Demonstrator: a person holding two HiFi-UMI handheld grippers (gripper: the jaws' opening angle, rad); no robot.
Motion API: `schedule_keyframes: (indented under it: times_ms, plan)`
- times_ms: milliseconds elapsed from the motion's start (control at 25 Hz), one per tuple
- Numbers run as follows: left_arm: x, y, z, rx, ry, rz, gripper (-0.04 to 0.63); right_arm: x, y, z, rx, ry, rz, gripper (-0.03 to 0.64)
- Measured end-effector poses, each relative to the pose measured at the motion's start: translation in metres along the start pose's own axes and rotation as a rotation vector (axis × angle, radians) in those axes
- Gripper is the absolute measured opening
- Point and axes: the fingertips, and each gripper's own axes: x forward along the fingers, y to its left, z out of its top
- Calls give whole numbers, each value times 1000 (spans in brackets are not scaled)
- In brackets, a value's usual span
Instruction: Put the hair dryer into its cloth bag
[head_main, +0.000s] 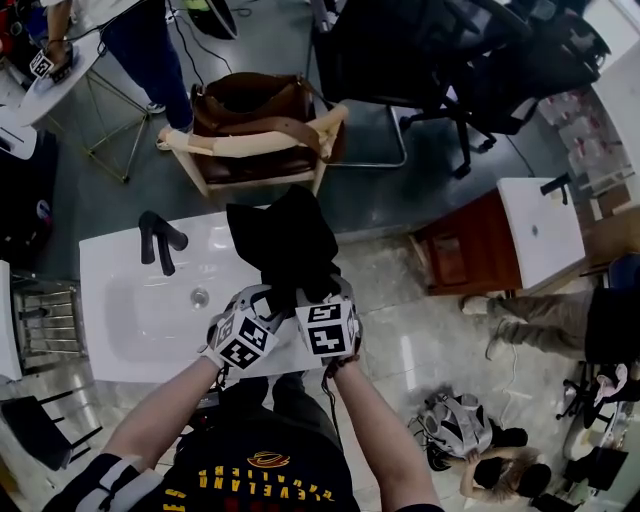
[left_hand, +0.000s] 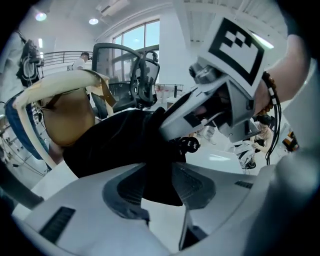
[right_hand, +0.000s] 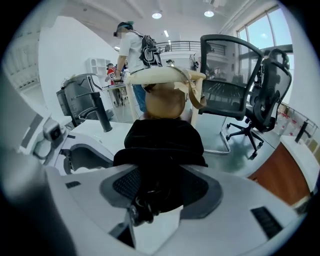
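The black cloth bag (head_main: 285, 240) lies bulging on the white table (head_main: 120, 260), its far end over the table's back edge. No hair dryer shows outside it. My left gripper (head_main: 262, 300) is at the bag's near left corner. In the left gripper view the cloth (left_hand: 120, 140) fills the gap between the jaws (left_hand: 160, 195) and reaches both pads. My right gripper (head_main: 315, 292) is beside it, shut on the bag's near end (right_hand: 162, 140). A cord with a small metal ring (right_hand: 141, 206) hangs between its jaws (right_hand: 160, 187).
A basin with a drain (head_main: 200, 297) is sunk in the table's left half, with a black tap (head_main: 160, 238) behind it. Beyond the table stand a wooden chair with a brown bag (head_main: 255, 120) and black office chairs (head_main: 440, 60). A wooden cabinet (head_main: 470, 250) is at the right.
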Motion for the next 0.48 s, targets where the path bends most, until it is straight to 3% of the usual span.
schedule_keyframes:
  times_ms: [160,320,400,480]
  plan:
    - [-4,2,-6,-13,16,20,15,-24,-6,-10,39,-58,21,212]
    - [-10,0,-8,-40,2,5,14,-45,-36,-18,109,-130,-5,212]
    - [-14,0,-10,-45,-7,5,14,-43,-56,-24,158,-119,-23,212]
    - [-18,-1,-11,-54,-16,7,14,-31,-64,-26,193,-87,19,212]
